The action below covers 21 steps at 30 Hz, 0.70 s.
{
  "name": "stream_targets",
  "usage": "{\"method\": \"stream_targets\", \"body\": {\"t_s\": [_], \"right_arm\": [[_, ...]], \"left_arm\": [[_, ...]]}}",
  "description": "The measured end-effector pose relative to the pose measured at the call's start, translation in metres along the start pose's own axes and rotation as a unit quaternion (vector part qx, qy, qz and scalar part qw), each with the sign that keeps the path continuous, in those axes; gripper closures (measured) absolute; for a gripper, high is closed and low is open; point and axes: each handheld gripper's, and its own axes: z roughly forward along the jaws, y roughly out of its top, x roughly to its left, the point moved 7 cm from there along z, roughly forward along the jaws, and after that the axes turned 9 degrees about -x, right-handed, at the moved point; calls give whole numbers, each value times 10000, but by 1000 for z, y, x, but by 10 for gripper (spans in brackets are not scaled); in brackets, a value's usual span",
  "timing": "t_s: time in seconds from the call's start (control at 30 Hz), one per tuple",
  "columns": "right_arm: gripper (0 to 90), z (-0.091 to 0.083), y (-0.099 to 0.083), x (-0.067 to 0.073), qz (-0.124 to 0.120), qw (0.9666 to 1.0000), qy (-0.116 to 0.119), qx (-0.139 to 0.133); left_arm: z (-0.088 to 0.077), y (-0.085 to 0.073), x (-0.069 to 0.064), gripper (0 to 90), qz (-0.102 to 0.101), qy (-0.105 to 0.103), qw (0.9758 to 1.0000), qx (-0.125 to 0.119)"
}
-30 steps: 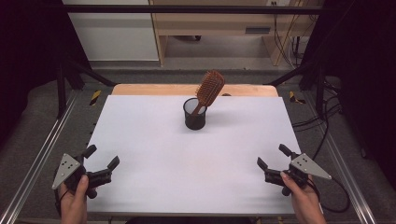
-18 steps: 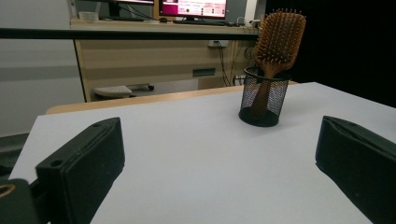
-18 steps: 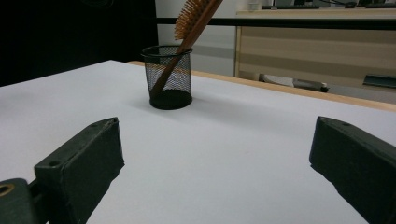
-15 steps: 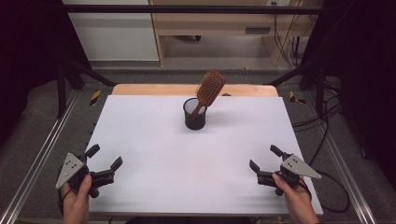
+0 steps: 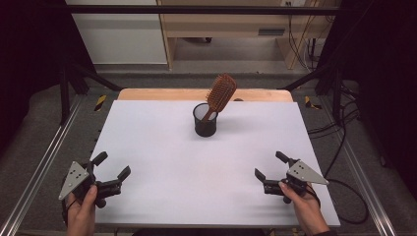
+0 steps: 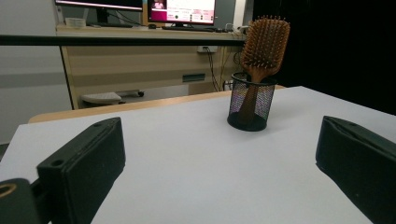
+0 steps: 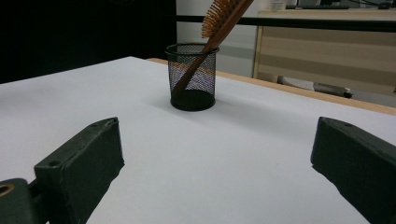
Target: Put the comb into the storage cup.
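Hairbrush (image 5: 221, 93) stood tilted, handle down, inside the black mesh cup (image 5: 205, 121) at the far middle of the bench (image 5: 162, 162). Left claw (image 5: 112, 170) and right claw (image 5: 269, 171), both wide open and empty, were well apart from the cup.

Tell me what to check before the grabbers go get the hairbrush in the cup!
1. Left gripper jaws wide apart: ok.
2. Right gripper jaws wide apart: ok.
3. Hairbrush stands handle-down in the black mesh cup, head leaning out over the rim: ok.
4. Cup upright on the white table: ok.
5. White surface between each gripper and the cup bare: ok.
6. Whether the cup will stay put when the brush is lifted: cannot tell.
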Motion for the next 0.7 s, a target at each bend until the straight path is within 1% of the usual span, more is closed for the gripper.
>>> {"method": "stream_targets", "body": {"t_s": [0.27, 0.47, 0.57, 0.7], "right_arm": [[27, 11, 0, 3, 10, 9999, 116, -14], [27, 19, -1, 6, 28, 9998, 206, 10], [28, 19, -2, 8, -23, 9996, 263, 23], [29, 16, -1, 12, 38, 9995, 300, -43]], "left_arm": [[2, -2, -1, 17, 59, 13, 10000, 24], [2, -2, -2, 17, 91, 84, 9999, -15], [2, -1, -1, 17, 109, 118, 9999, -35], [4, -2, -3, 16, 131, 95, 9999, -28]]}}
